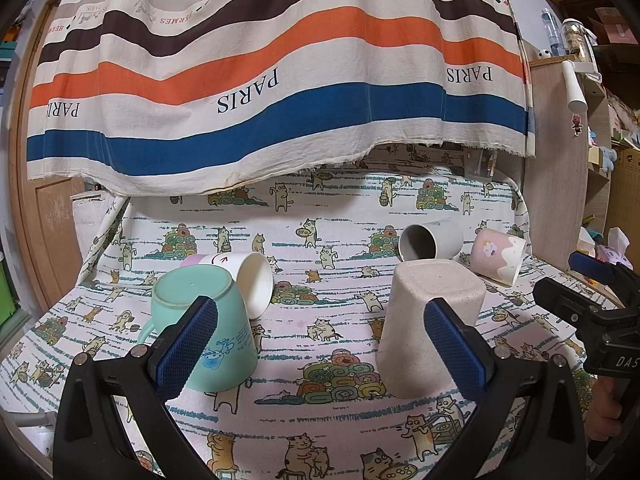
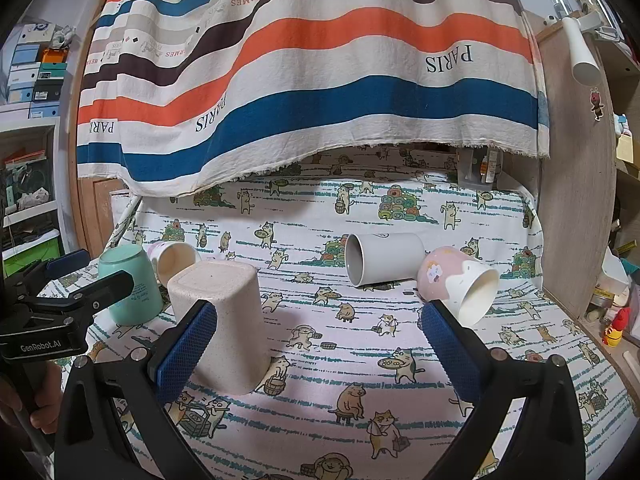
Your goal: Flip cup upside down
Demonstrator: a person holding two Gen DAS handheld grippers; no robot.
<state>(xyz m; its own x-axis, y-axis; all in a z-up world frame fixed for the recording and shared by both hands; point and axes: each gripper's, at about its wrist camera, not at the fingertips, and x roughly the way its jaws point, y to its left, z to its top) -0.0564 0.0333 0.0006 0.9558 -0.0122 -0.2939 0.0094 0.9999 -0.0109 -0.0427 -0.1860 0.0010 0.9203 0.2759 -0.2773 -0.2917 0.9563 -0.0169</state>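
Overhead, a striped cloth (image 1: 276,80) printed with the word PARIS hangs behind a tabletop (image 1: 320,420) covered in a cartoon-cat fabric.

From the left wrist view, the left gripper (image 1: 320,342) has its two blue-padded fingers (image 1: 186,346) spread wide apart, holding nothing. Just behind the left-side finger stands a mint mug (image 1: 200,320), upside down with its base upward and its handle pointing away from the gap. Touching the mint mug from behind lies a white and pink cup (image 1: 248,280) on its side, mouth facing the camera. Just behind the right-side finger stands a beige speckled cup (image 1: 424,312), also upside down. Beyond the fingertips, farther back, a grey cup (image 1: 430,240) lies on its side, and beside it a pink cup (image 1: 498,254) with a cloud picture lies tipped over.

From the right wrist view, the right gripper (image 2: 318,344) is likewise released, its blue pads (image 2: 452,348) wide apart and empty. The beige speckled cup sits just behind the left-side finger; the pink cup lies just beyond the right-side fingertip, mouth toward the camera. The grey cup lies beyond the gap between the fingers. The left gripper shows at the far left edge, near the mint mug.
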